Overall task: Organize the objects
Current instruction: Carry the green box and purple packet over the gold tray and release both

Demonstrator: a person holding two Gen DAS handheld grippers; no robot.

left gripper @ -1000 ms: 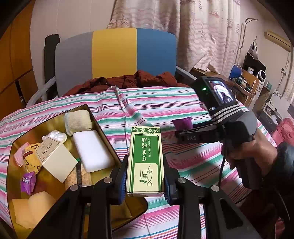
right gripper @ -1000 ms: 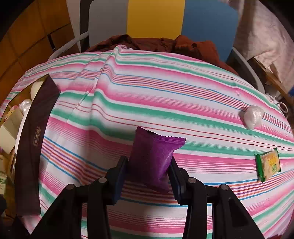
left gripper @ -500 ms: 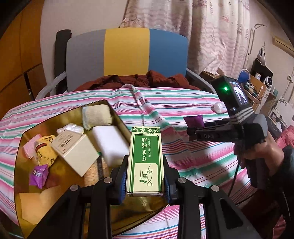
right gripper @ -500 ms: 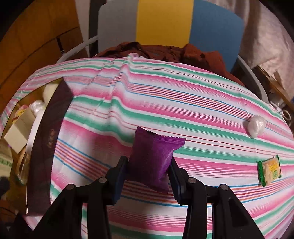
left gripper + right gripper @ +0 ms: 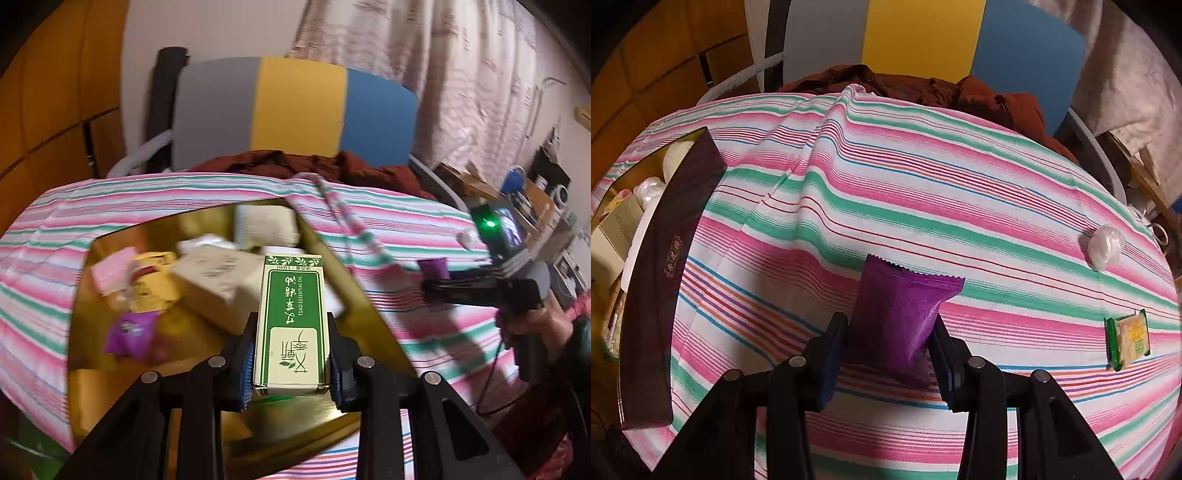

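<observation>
The left gripper (image 5: 291,354) had its fingers clamped on the sides of a green and cream box (image 5: 291,325), which stood upright in the lower middle of the left wrist view, above the gold tray (image 5: 369,295). Behind the box, the tray held a cream carton (image 5: 218,284), a yellow packet (image 5: 151,284), a pink packet (image 5: 110,269) and a small purple sachet (image 5: 129,330), all somewhat blurred. The right gripper (image 5: 890,347) was shut on a purple packet (image 5: 901,317), held low in the middle of the right wrist view over the striped cloth (image 5: 923,184). At the right of that view a white wrapped lump (image 5: 1104,245) and a green-edged snack packet (image 5: 1128,338) lay on the cloth, well apart from the tray, whose dark wall (image 5: 665,266) ran down the left edge. In the left wrist view, a hand (image 5: 535,328) at the right edge gripped the right gripper's handle.
</observation>
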